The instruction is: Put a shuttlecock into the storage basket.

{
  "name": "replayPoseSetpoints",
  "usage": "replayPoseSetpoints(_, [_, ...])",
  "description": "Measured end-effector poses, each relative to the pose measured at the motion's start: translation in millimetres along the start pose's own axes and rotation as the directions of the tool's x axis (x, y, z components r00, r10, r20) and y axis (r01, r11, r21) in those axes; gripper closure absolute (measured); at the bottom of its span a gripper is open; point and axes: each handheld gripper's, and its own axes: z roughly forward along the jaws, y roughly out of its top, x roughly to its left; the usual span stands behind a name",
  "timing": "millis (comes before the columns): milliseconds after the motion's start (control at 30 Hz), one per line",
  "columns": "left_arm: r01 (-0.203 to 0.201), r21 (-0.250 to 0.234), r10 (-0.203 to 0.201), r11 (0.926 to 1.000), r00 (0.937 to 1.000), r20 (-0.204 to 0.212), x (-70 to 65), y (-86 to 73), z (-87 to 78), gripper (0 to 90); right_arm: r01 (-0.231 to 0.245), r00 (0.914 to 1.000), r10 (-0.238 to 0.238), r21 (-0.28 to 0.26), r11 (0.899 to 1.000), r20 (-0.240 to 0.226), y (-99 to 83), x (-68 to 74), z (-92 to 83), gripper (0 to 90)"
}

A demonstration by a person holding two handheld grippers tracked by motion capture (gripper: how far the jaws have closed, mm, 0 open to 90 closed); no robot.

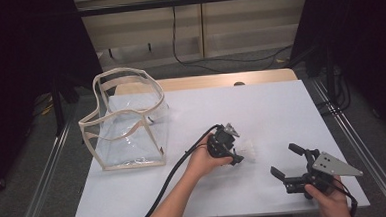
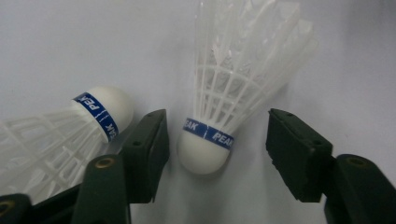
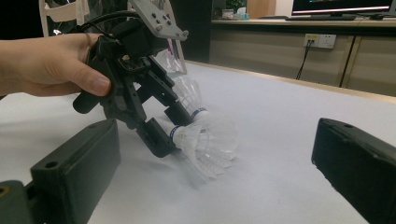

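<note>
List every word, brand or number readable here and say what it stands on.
"PEAK", white on the blue band of the shuttlecock between the jaws, partly cut to "EAK PEAK".
"PEAK", on the blue band of the second shuttlecock, readable only in part.
Bands in the right gripper view: too small to read.

Two white shuttlecocks are lying on the white counter [image 2: 56, 51]. The centre shuttlecock [image 2: 219, 116] is resting between the jaws of the left gripper [image 2: 217, 149], cork toward the gripper and feathers pointing away, clear of both pads. The second shuttlecock [image 2: 70, 135] is lying outside the left-hand jaw, cork nearly touching it.
</note>
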Motion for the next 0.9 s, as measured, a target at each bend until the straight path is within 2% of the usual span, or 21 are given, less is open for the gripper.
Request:
replayPoseSetpoints(33, [0.0, -0.003, 0.0, 1.0, 1.0, 0.001, -0.3, -0.3, 0.9, 47.4, 0.002, 1.0, -0.002, 0.0, 1.0, 0.0, 0.0, -0.1, 0.1, 0.7])
replayPoseSetpoints(133, [-0.015, 0.007, 0.015, 0.9999, 0.9999, -0.004, -0.9, -0.7, 1.8, 51.9, 0.001, 1.0, -0.001, -0.001, 1.0, 0.0, -0.1, -0.2, 0.3, 0.7])
replayPoseSetpoints(200, [-0.001, 0.008, 0.001, 1.0, 0.9999, 0.015, -1.1, -0.9, 1.2, 58.4, 0.002, 1.0, -0.002, 0.001, 1.0, 0.002, -0.1, -0.3, 0.1, 0.7])
replayPoseSetpoints(267, [0.003, 0.013, -0.004, 0.9999, 0.9999, 0.017, -2.4, -1.0, 0.5, 64.1, 0.001, 1.0, -0.001, 0.001, 1.0, 0.002, -0.2, -0.5, 0.3, 0.7])
replayPoseSetpoints(400, [0.003, 0.038, -0.004, 0.9993, 0.9992, 0.039, -3.1, -0.3, -1.9, 64.9, 0.0, 1.0, 0.0, 0.001, 1.0, 0.001, -0.3, -0.6, 0.4, 0.8])
replayPoseSetpoints(533, [0.032, 0.045, -0.035, 0.9985, 0.9973, 0.064, -5.4, 0.4, -3.6, 65.1, 0.001, 1.0, -0.001, 0.001, 1.0, 0.002, -0.3, -0.6, 0.3, 0.8])
replayPoseSetpoints(667, [0.044, 0.068, -0.048, 0.9967, 0.9969, 0.062, -6.9, 1.4, -7.3, 65.2, 0.002, 1.0, -0.002, 0.002, 1.0, 0.0, -0.3, -0.6, 0.4, 0.8])
replayPoseSetpoints(733, [0.059, 0.066, -0.064, 0.9961, 0.9951, 0.075, -7.2, 1.4, -9.2, 65.3, 0.002, 1.0, -0.002, 0.002, 1.0, -0.001, -0.2, -0.4, 0.4, 0.7])
replayPoseSetpoints(900, [0.061, 0.088, -0.07, 0.9942, 0.9927, 0.098, -8.4, 3.4, -16.7, 65.3, 0.002, 1.0, -0.002, 0.001, 1.0, 0.0, -0.2, -0.7, 0.4, 0.7])
